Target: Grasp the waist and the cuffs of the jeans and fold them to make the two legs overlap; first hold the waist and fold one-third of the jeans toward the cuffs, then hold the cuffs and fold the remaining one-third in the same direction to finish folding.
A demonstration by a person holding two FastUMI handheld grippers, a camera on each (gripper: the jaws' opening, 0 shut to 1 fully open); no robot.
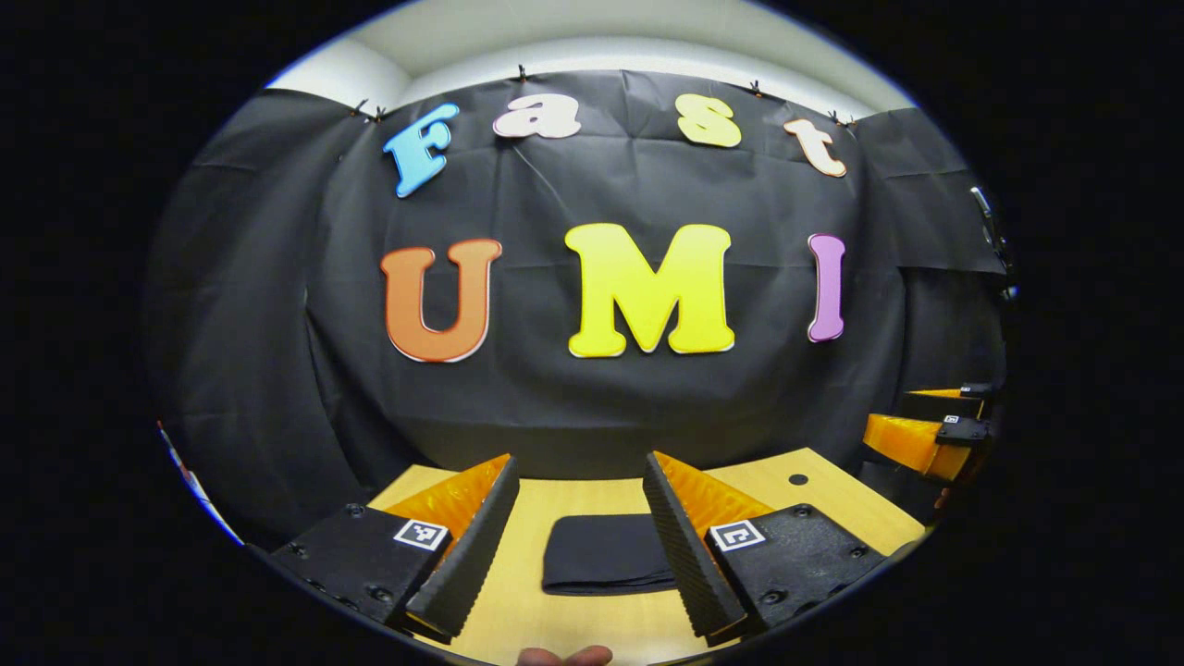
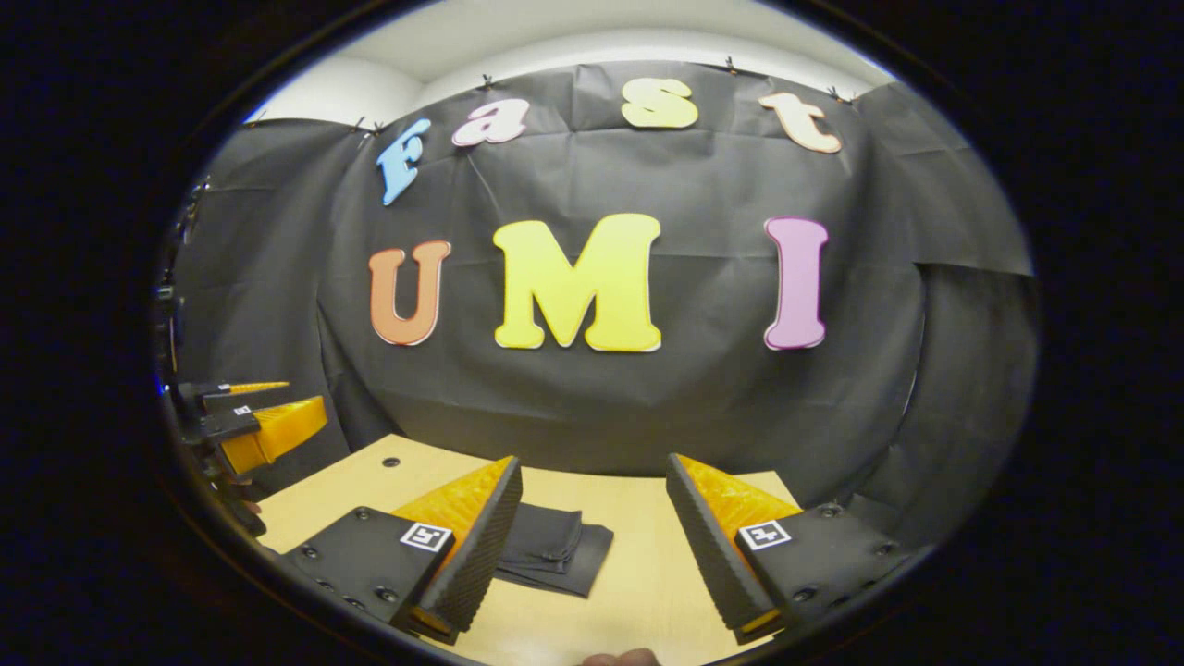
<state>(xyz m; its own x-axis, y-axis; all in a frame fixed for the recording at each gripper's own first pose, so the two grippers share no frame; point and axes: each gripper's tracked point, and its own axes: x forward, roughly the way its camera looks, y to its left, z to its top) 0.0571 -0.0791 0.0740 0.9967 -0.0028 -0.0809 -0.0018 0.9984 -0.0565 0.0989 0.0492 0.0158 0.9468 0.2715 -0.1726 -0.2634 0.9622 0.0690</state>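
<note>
1. There are no containers on the table [image 1: 518,610]; the one thing lying on it is the jeans [image 1: 606,555], a dark, flat, folded bundle on the pale wood.
2. In the left gripper view the jeans lie between the left gripper's [image 1: 578,546] two fingers and a little beyond them, touching neither.
3. The left gripper has its fingers spread wide apart and holds nothing; it hangs above the near part of the table.
4. In the right gripper view the jeans [image 2: 555,550] lie just right of the left-hand finger, partly hidden behind it, with layered folded edges showing.
5. The right gripper [image 2: 592,546] is likewise spread wide with nothing between its fingers, above the table [image 2: 638,573].
6. The right gripper [image 1: 925,435] also shows at the far right of the left gripper view, raised off the table.
7. A small dark round hole [image 1: 797,479] sits near the table's far right corner.
8. A black cloth wall [image 1: 592,407] closes the far side, with a white wall above it.
</note>
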